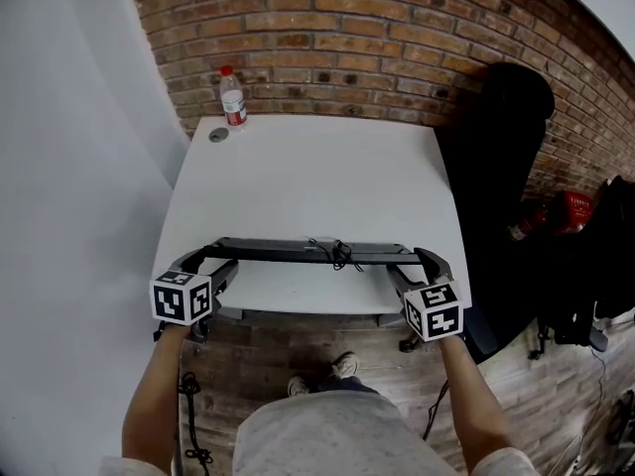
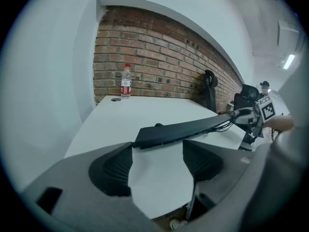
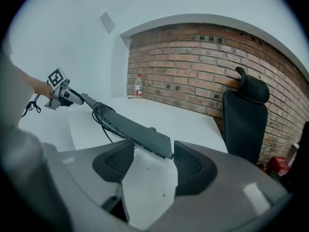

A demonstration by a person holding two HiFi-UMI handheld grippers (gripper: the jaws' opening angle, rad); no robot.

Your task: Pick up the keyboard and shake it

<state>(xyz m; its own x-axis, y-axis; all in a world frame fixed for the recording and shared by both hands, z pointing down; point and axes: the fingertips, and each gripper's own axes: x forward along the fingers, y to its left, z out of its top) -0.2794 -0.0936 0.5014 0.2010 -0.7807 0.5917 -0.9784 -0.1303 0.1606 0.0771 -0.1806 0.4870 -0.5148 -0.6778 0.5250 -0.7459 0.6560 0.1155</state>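
A long, thin black computer keyboard [image 1: 308,252] stretches left to right over the front part of a white rectangular worktop [image 1: 317,177], close to its near edge. It looks lifted slightly off the surface, with a bundle of black cable [image 1: 340,256] hanging from its middle. The left gripper [image 1: 206,258] has its tongs partly spread and clamped at the tips on the keyboard's left end. The right gripper [image 1: 417,261] holds the right end the same way, its tongs partly spread around that end. At the far left corner of the worktop a clear plastic water bottle with a red label [image 1: 232,97] stands upright before a red brick wall [image 1: 347,28]. A black office chair [image 1: 496,186] stands just beside the worktop's right side.
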